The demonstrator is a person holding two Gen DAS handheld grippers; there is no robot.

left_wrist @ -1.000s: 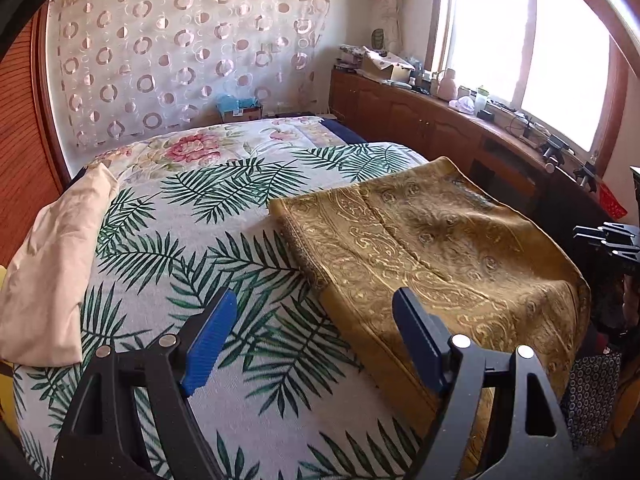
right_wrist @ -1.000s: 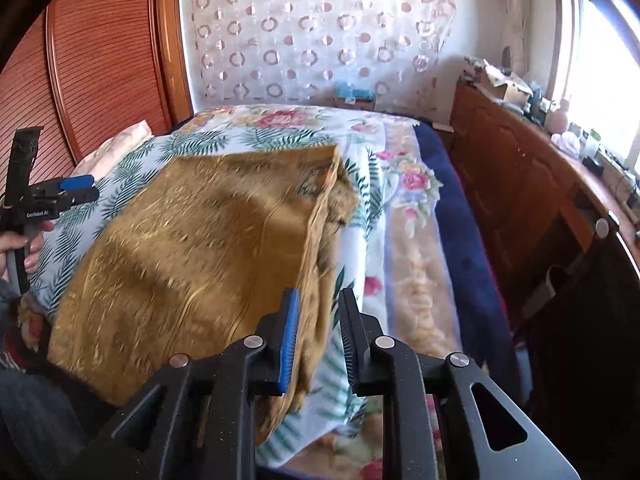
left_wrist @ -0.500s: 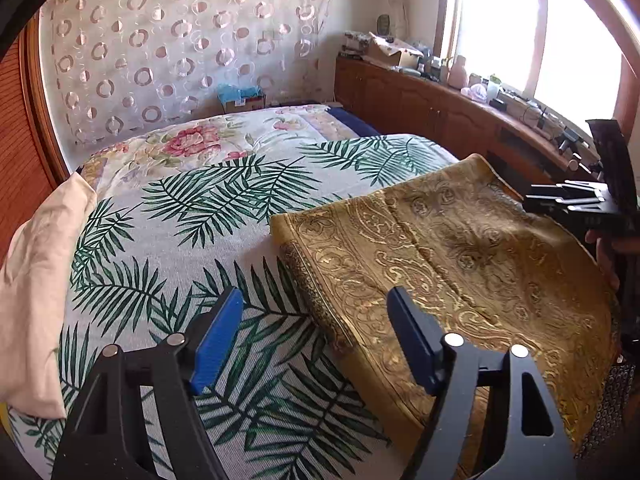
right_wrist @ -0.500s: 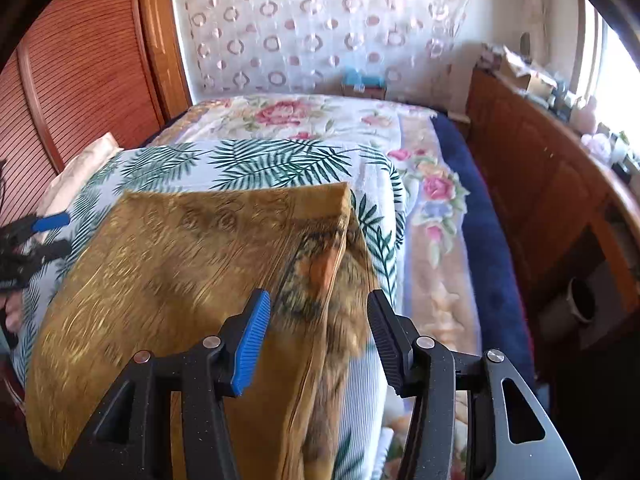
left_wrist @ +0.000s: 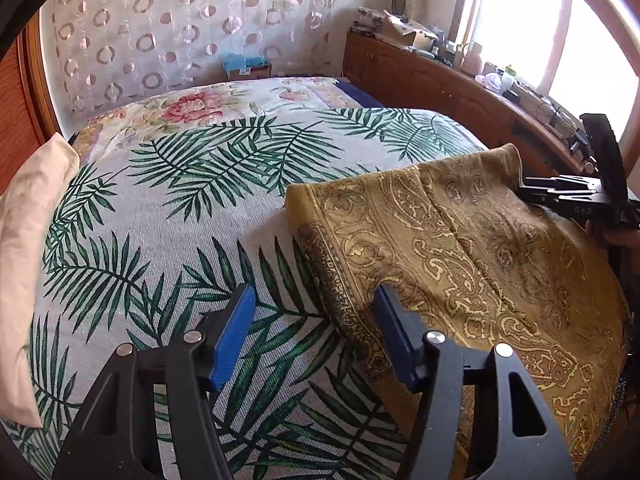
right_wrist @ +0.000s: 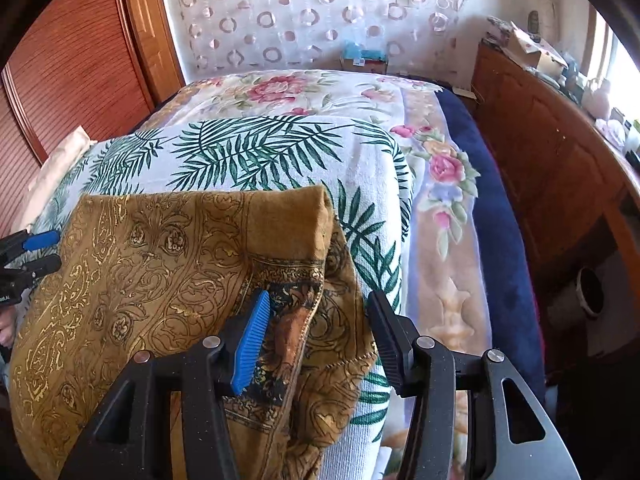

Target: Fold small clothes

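Lying flat | gold cloth (left_wrist: pixel 460 248) | long axis across bed (left_wrist: pixel 180 220)

Your right gripper (right_wrist: pixel 318 326) sits over the right edge of the gold cloth (right_wrist: pixel 140 264), jaws apart, pads not pressing on it; folded layers of cloth lie between them. The cloth lies on the palm-print cover (right_wrist: pixel 260 148) of the bed. Your left gripper (right_wrist: pixel 30 252) shows at the cloth's left edge, by your fingers (right_wrist: pixel 6 330).
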